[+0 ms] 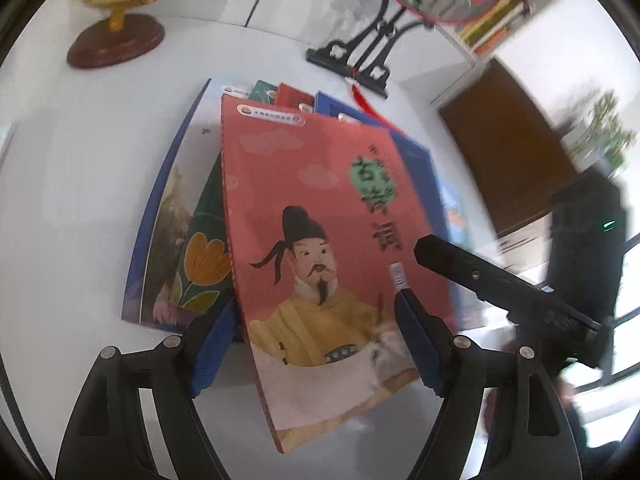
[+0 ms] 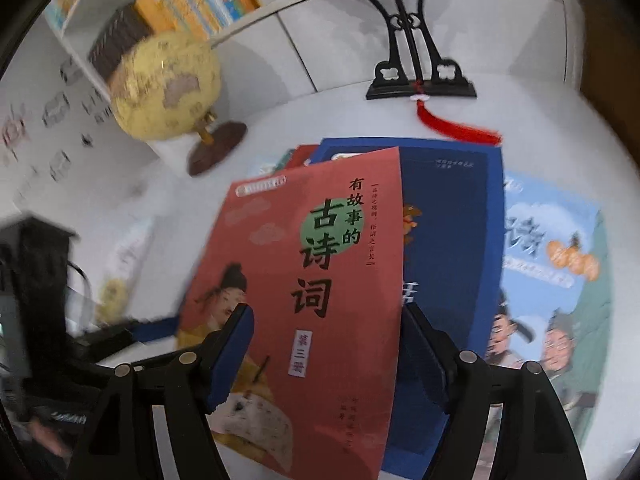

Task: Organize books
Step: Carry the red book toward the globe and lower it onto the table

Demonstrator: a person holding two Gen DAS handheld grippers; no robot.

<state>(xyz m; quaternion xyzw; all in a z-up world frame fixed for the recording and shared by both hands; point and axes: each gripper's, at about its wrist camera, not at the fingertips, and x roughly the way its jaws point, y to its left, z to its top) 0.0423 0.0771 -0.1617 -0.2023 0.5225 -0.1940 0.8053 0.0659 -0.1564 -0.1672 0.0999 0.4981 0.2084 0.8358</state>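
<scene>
The red book (image 1: 320, 248) lies between our wide-open left gripper (image 1: 316, 344) jaws; whether they press it, we cannot tell. Our right gripper (image 2: 328, 356) jaws stand wide around its edge. The shelf (image 2: 248, 12) beyond holds books.

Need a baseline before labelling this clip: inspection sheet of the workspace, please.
surface: white table, bare around the pile.
job's things: red book tilted over a loose pile; dark blue book, light blue book and green tulip book lie beneath.
clutter: globe, black fan stand, red tassel touching the dark blue book's far edge.
grippers: left hand-held gripper has its jaws wide around the red book, grip unclear; right hand-held gripper is open, the red book between its fingers.
cables: nothing seen.
surroundings: bookshelf, brown door, plant.
</scene>
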